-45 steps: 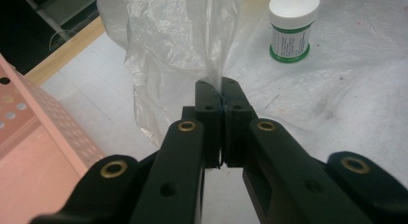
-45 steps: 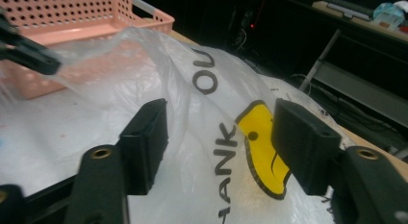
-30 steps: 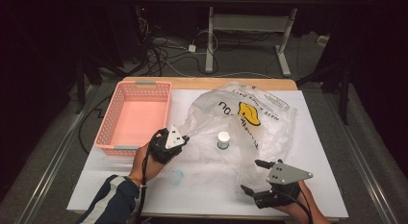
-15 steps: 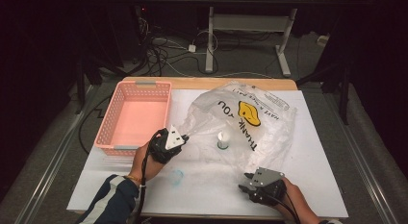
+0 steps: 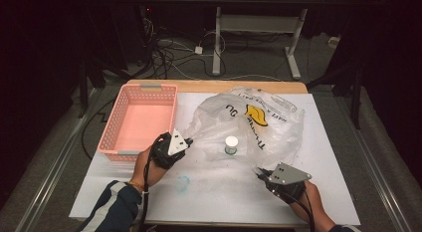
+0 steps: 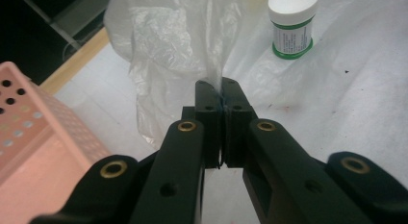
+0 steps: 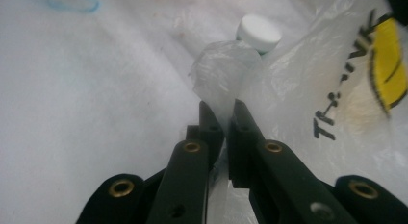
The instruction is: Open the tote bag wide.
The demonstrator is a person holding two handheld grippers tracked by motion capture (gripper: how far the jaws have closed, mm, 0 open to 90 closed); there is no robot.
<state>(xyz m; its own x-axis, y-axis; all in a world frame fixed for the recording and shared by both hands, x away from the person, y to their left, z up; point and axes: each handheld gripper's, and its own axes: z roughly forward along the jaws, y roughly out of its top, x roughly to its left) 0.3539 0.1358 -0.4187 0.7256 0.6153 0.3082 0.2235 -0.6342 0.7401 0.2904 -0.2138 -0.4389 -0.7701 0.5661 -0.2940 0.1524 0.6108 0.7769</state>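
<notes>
**Gripping a plastic bag at two edges**

Item: clear bag (image 5: pixel 249 125), printed in black and yellow, spread over the white table (image 5: pixel 214 192), right of a pink basket (image 5: pixel 142 120).

Left gripper (image 5: pixel 188 141): jaws clamped on the bag's left edge; film rises from between the pads (image 6: pixel 211 96).

Right gripper (image 5: pixel 259 173): jaws have just been closing, now pinching a fold of the bag's near edge (image 7: pixel 223 84).

Contents: a white-capped jar (image 5: pixel 231 144), upright, apparently inside the bag, between the two grippers and beyond both.

Also: faint blue mark (image 5: pixel 182 182) on the table, near the left hand.
</notes>
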